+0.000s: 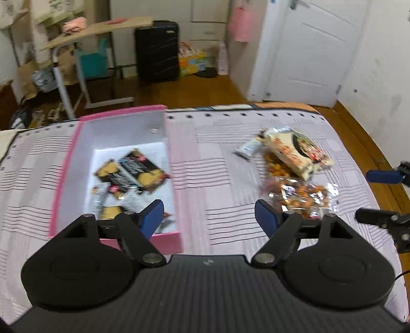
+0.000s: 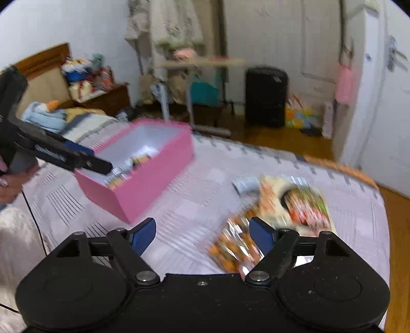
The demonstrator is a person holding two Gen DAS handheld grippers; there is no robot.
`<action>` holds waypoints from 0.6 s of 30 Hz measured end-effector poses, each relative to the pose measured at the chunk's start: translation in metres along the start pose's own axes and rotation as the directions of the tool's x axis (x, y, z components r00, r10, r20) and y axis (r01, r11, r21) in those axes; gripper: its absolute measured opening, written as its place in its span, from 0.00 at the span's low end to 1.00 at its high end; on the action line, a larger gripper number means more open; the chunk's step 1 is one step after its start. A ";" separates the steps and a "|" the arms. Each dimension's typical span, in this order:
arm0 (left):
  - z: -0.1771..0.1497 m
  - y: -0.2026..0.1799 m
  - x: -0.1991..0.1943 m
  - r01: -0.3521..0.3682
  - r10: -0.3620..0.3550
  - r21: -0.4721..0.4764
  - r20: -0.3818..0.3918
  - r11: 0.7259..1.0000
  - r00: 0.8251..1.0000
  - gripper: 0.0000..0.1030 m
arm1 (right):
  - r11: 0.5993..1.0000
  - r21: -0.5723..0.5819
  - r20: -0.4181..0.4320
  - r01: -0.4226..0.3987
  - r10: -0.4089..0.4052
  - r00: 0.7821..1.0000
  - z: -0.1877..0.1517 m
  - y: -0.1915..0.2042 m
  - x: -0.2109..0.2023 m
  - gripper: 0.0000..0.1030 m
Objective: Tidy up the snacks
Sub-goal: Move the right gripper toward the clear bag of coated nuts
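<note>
Right of the pink box (already holding packets), loose snacks await collection; left gripper and right gripper both spread, empty.

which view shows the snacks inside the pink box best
The left wrist view: it looks down into the pink box, showing the dark packets. The right wrist view is blurred, its wall hiding most.

Home bedroom. Bed with pink-grey patterned cover fills foreground; wooden headboard and nightstand piled with soft toys at its head. Wood floor, white panelled door, black suitcase, small rolling table, clothes hanging by wall.
</note>
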State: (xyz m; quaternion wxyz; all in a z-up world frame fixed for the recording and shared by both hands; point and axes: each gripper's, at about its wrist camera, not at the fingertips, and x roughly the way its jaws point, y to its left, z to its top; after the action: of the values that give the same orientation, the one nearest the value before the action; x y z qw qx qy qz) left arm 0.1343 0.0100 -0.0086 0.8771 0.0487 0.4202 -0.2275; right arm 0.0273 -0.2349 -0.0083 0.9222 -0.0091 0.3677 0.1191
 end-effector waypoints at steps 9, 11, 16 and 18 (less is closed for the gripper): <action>-0.012 -0.051 0.075 0.093 -0.093 0.002 -0.094 0.996 0.991 0.76 | 0.996 -0.090 -0.049 0.030 -0.034 0.998 -0.046 -0.045 0.056 0.88; -0.017 -0.059 0.092 0.110 -0.114 -0.035 -0.125 0.993 0.986 0.76 | 0.987 -0.158 -0.055 0.031 -0.040 0.998 -0.050 -0.049 0.070 0.88; -0.027 -0.069 0.133 0.121 -0.158 -0.189 -0.197 0.975 0.968 0.76 | 0.916 -0.402 -0.122 0.017 -0.072 0.990 -0.060 -0.045 0.105 0.89; -0.031 -0.074 0.144 0.142 -0.196 -0.250 -0.206 0.958 0.959 0.75 | 0.867 -0.499 -0.130 0.006 -0.081 0.988 -0.067 -0.043 0.116 0.89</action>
State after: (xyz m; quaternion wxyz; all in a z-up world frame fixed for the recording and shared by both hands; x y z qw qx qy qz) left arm 0.1582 -0.0987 -0.1302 0.7998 -0.0647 0.5445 -0.2441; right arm 0.0725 -0.2588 -0.1391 0.8618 -0.2630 0.3911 0.1878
